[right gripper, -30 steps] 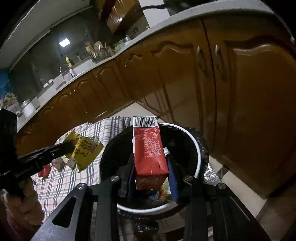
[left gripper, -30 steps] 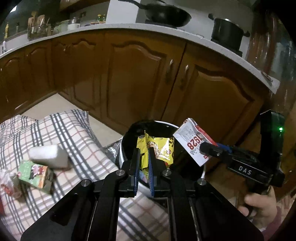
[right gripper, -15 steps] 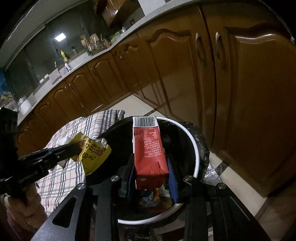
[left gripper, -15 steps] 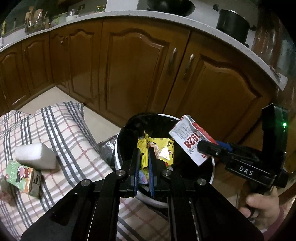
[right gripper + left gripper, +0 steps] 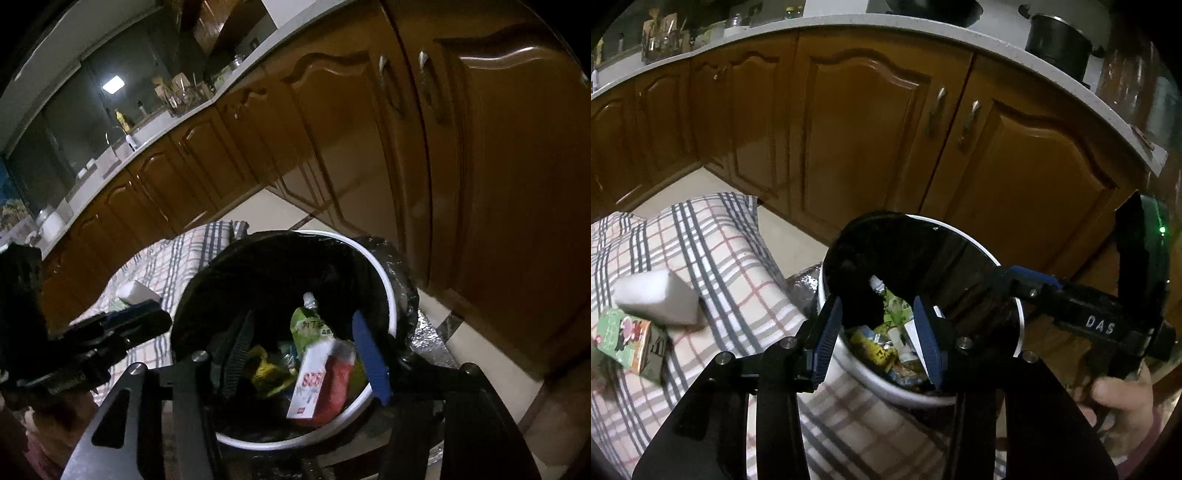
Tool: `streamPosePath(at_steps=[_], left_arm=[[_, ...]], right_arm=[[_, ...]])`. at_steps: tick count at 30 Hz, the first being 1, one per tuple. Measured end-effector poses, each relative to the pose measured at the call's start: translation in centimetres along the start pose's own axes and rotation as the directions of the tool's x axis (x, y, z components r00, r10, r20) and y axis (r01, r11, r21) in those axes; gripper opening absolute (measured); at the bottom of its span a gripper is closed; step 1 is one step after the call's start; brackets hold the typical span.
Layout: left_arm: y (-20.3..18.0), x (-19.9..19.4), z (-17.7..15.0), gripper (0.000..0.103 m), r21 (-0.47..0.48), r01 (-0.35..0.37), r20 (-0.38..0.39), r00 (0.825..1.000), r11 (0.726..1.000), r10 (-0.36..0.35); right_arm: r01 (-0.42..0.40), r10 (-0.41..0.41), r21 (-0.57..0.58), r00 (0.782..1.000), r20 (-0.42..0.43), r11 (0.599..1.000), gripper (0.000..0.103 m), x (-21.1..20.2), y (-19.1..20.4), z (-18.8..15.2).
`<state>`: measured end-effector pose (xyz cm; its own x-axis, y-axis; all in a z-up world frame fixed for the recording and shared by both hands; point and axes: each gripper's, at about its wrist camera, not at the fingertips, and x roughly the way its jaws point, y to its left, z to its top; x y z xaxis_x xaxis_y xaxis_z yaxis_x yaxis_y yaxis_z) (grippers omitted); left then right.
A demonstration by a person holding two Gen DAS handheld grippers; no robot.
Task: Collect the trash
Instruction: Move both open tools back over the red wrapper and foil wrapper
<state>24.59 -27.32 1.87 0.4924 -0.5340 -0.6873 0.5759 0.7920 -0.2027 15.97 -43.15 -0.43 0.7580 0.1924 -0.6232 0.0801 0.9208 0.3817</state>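
1. My left tongs [image 5: 877,334] hang over the bin [image 5: 1019,317], their blue-padded fingers [image 5: 827,332] spread wide apart with nothing between them.
2. My right tongs [image 5: 306,354] are also above the bin [image 5: 388,291], fingers apart and empty; in the left view they [image 5: 1008,275] reach in from the right across the bin's rim.
3. The bin is white-rimmed, lined with a black bag [image 5: 258,273], and stands on the floor just in front of the brown cabinets [image 5: 871,122].
4. The red carton [image 5: 321,380] lies inside the bin, tilted, white end towards me, against the near right wall.
5. The yellow wrapper [image 5: 264,371] lies in the bin too, left of the carton; in the left view it [image 5: 873,349] shows between my left fingers.
6. A green pouch [image 5: 308,325] with a white spout stands behind the carton, deeper in the bin.
7. On the checked cloth [image 5: 731,258] left of the bin lie a white block [image 5: 655,297] and, touching its near side, a green carton [image 5: 626,341], close to the cloth's left edge.
8. My right hand [image 5: 1119,410] grips the tongs' handle at the lower right of the left view.
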Motion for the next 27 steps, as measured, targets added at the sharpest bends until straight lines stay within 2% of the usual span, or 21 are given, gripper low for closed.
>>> streamPosePath(at_steps=[2, 6, 10, 19, 27], left_arm=[[0.5, -0.8, -0.6, 0.04, -0.016, 0.001, 0.011, 1.0, 1.0, -0.001], [2.0, -2.4, -1.9, 0.04, -0.06, -0.005, 0.022, 1.0, 0.998, 0.006], [4.3, -4.5, -3.7, 0.04, -0.117, -0.031, 0.045, 0.998, 0.993, 0.036], [9.4, -8.2, -7.7, 0.04, -0.217, -0.093, 0.046, 0.993, 0.972, 0.105], [13.4, -11.7, -11.1, 0.04, -0.299, -0.147, 0.051, 0.984, 0.943, 0.17]], right_arm=[[-0.018, 0.018, 0.0, 1.0, 0.014, 1.0, 0.058, -0.4, 0.4, -0.2], [-0.057, 0.057, -0.005, 0.996, 0.062, 0.998, 0.072, -1.3, 1.8, -0.9], [-0.09, 0.091, -0.019, 0.992, 0.086, 0.996, 0.074, -1.4, 3.6, -1.5], [-0.167, 0.17, -0.073, 0.985, 0.034, 0.983, 0.074, -0.1, 8.6, -3.5], [-0.223, 0.222, -0.119, 0.975, -0.015, 0.968, 0.074, 1.2, 12.7, -5.6]])
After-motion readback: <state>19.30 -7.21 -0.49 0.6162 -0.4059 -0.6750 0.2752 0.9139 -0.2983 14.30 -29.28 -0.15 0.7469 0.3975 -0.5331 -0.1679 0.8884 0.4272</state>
